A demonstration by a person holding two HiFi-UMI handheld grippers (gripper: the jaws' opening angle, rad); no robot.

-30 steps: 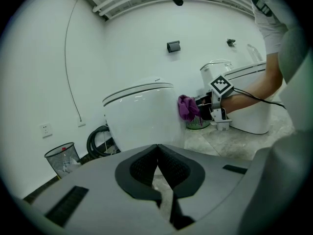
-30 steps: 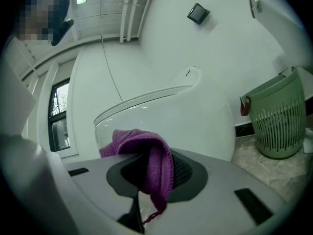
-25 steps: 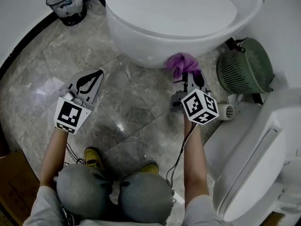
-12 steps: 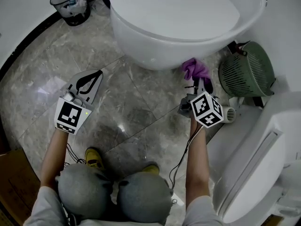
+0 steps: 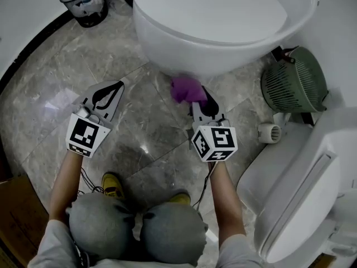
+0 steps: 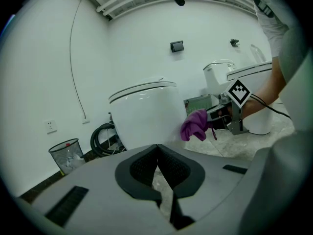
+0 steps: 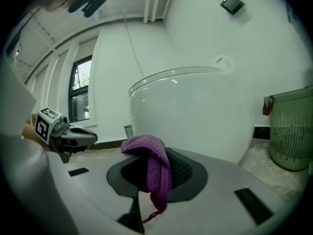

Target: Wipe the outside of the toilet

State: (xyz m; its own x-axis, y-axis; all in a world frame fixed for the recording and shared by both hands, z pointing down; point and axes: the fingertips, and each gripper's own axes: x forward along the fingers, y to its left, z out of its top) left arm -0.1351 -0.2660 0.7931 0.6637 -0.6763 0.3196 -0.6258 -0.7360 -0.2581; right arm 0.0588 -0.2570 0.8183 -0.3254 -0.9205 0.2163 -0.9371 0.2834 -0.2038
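Under the near curve of the toilet (image 5: pixel 212 32), in the head view, the right gripper (image 5: pixel 199 97) holds a purple cloth (image 5: pixel 187 89) low against the bowl's underside; whether the cloth touches the porcelain cannot be told from here. The left gripper (image 5: pixel 107 92) hangs well apart to the left over the marble floor (image 5: pixel 150 149), idle. A green basket (image 5: pixel 293 80) stands at the far right.

From the left gripper view, that gripper's jaws are pressed together with nothing between them. The cloth (image 6: pixel 194 125) shows just beside the bowl's side, bunched ahead of the right gripper (image 6: pixel 222 119).

From the right gripper view, the jaws are clamped on a fold of the cloth (image 7: pixel 151 165), which drapes over the tips with a loose thread hanging down, and the bowl (image 7: pixel 195 111) rises close beyond.

My judgement is that the bite is small. A firm drag along the curved wall could pull the fold out and drop the cloth. Angled too steeply, the hard jaw tips rather than the fabric might scrape the glaze. Kept this low, the hanging end could sweep the floor and carry grime back onto the bowl.
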